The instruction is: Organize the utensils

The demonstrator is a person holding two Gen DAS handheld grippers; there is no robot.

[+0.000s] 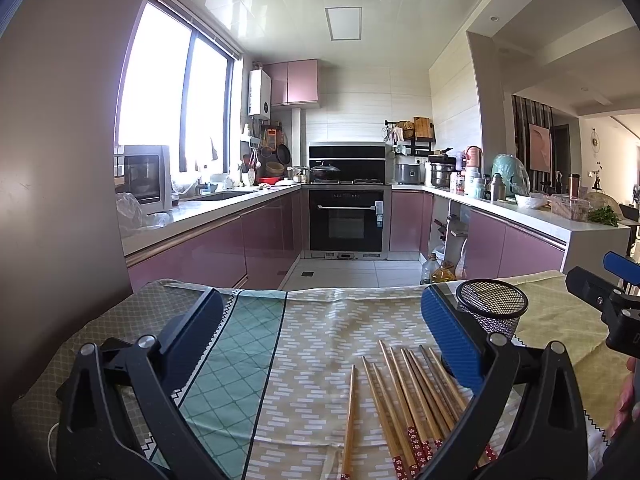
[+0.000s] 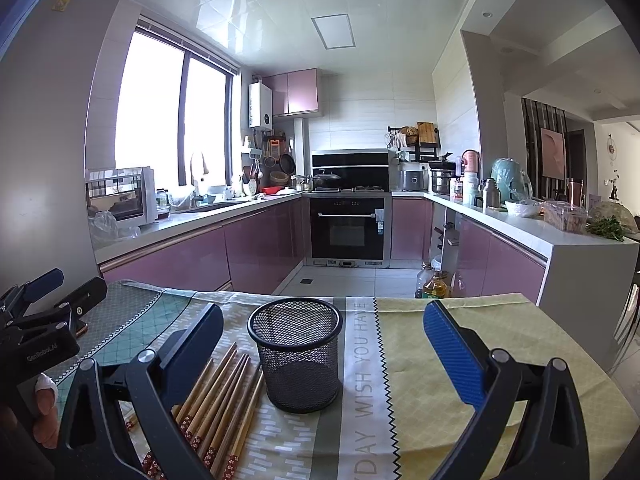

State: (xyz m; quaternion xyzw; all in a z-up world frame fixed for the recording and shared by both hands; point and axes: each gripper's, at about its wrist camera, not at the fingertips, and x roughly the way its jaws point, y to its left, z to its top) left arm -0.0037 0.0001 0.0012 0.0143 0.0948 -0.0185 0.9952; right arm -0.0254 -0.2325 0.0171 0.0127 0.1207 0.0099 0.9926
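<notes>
Your left gripper (image 1: 322, 320) hovers over the patterned tablecloth (image 1: 320, 328) with its blue-padded jaws spread wide and nothing between them. A bundle of light-brown wooden chopsticks with red flowered ends (image 1: 408, 400) lies flat on the cloth just inside the right-hand finger, fanned side by side, with one stick lying a little apart on their left. The black wire-mesh cylindrical utensil holder (image 1: 492, 304) stands upright just beyond that finger, near the chopstick tips.

From your right gripper (image 2: 323, 328), also gaping wide and empty, the mesh holder (image 2: 296, 352) sits upright between the two fingers, on the cloth beside a grey printed band. The chopsticks (image 2: 216, 396) lie just left of the holder, partly under the left-hand finger; whether they touch its base cannot be told. Your left hand (image 2: 44, 412), one fingertip wrapped in white, shows at the frame's left edge on the other tool. Behind stands a kitchen with pink cabinets (image 2: 256, 248) and a black built-in oven (image 2: 348, 228).
</notes>
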